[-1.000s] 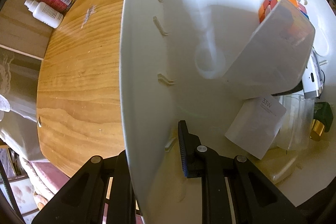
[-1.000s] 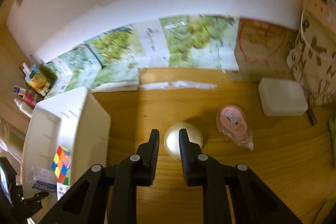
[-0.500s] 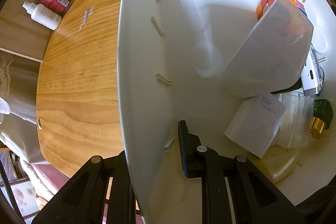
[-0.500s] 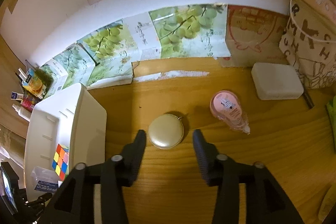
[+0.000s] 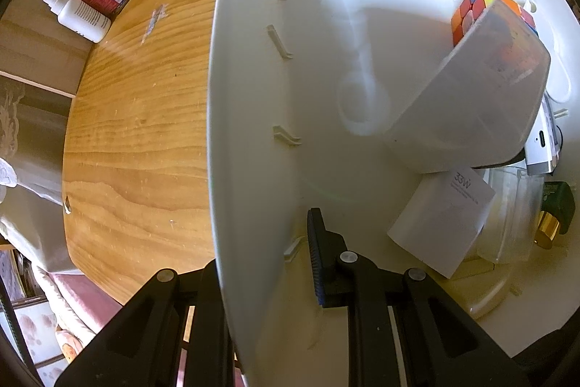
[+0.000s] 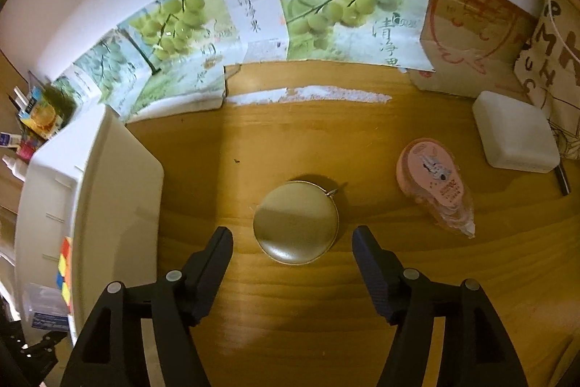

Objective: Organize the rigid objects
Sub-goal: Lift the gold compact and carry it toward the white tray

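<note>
While the wooden table [image 6: 290,147] fills most of both views, the largest thing on it is a white plastic bin [image 5: 253,68], standing at the table's left side as the right camera sees it. The left gripper [image 5: 264,242] points steeply down at the bin's near wall, and its black fingers [image 5: 328,260] straddle that wall, one outside and one inside, narrowed onto the rim so that they clamp it. Inside the bin lie a frosted translucent box [image 5: 471,111], tilted against a coloured puzzle cube [image 5: 475,2], then a white carton [image 5: 442,220] and some smaller items too crowded to name (a green and gold one sits at the far edge). The right gripper [image 6: 291,242] also points steeply down, over the open middle of the table. Its jaws have just been opening and now stand wide apart, holding nothing. A round gold case [image 6: 295,222] lies flat on the wood between the two fingertips, touching neither finger. To the right of it lies a pink packet [image 6: 433,184], well clear of the gripper, and beyond that a white rectangular box [image 6: 514,133] rests near the wall. Grape-printed cartons [image 6: 326,9] line the back edge of the table.
</note>
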`<state>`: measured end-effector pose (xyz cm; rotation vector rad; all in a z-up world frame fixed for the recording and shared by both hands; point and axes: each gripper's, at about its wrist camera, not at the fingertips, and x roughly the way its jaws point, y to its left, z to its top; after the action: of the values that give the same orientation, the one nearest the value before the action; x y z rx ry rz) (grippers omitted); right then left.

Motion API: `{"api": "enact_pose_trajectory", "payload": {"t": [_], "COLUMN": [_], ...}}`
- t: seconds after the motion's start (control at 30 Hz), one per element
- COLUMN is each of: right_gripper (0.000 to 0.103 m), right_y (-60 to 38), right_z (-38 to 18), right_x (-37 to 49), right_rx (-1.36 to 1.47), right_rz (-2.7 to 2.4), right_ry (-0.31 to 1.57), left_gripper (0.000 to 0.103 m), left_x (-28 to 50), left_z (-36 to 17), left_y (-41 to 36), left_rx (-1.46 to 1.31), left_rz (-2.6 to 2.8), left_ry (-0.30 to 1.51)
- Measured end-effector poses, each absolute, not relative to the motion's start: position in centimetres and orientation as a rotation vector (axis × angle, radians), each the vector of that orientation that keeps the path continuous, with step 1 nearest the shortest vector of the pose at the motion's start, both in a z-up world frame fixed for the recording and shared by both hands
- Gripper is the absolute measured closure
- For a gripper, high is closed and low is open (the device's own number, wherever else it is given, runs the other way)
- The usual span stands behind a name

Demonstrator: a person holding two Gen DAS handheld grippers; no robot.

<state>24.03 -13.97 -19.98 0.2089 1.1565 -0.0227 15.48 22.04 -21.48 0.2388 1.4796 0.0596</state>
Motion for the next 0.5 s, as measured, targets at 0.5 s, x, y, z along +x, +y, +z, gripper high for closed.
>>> {"api": "enact_pose_trajectory", "payload": {"t": [0.5], "right_gripper": [0.048], "right_y": [-13.6], "right_z": [-21.3], "right_x": [24.9], "right_rx": [0.150], "right_rz": [-0.043], "right_ry": [1.180], "left_gripper": [0.084], "left_x": [15.6], "left_z": [-21.6], "left_y": [22.5], "left_rx": [0.228], "left_rz": [0.053], "left_ry": [1.479]}}
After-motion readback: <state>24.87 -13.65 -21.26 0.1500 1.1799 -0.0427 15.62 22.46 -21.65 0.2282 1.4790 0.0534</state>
